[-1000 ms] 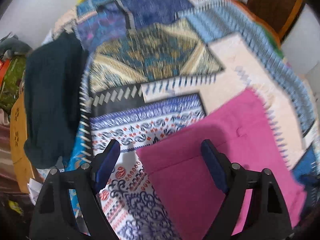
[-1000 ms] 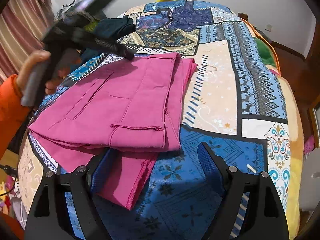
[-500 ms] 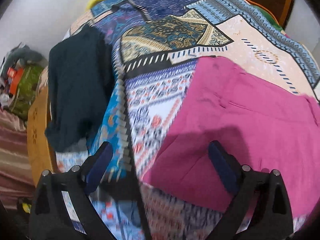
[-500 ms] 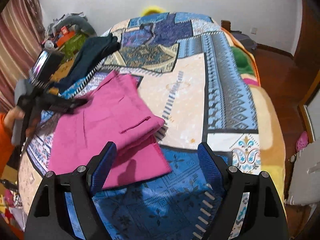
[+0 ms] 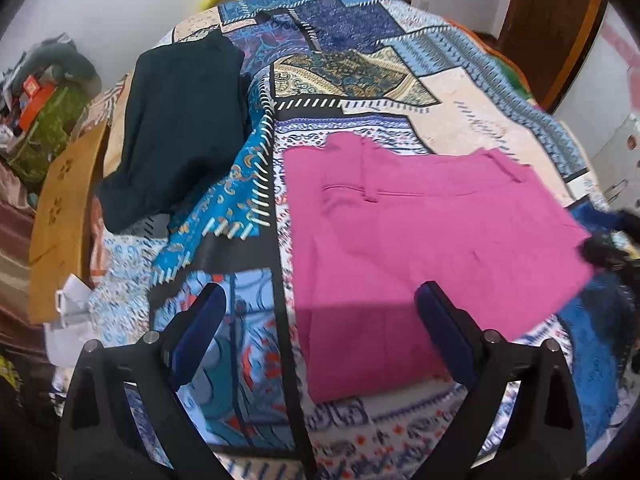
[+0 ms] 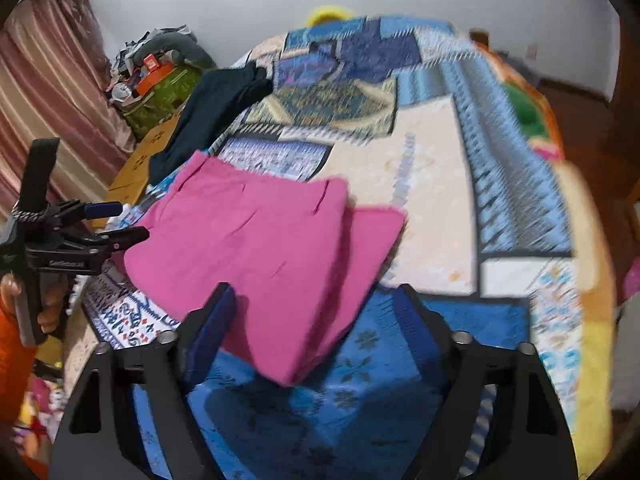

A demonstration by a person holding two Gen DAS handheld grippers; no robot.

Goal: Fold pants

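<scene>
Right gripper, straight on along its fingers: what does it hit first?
Most likely the near corner of the pink pants, which lies between the fingers of the right gripper. Its jaws are closing, not yet pinching. Depth is unclear; the bedspread lies just under that corner.

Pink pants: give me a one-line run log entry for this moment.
pink pants: folded on bedspread | left gripper: open, empty | right gripper: closing, above pants corner, no grip | dark garment: apart

The left black two-finger gripper with blue pads points steeply down, and its jaws stand wide apart with nothing pressed between them. A hand in an orange sleeve holds its handle. The right black two-finger gripper with blue pads also points down; its jaws are closing and the pads touch nothing.
</scene>
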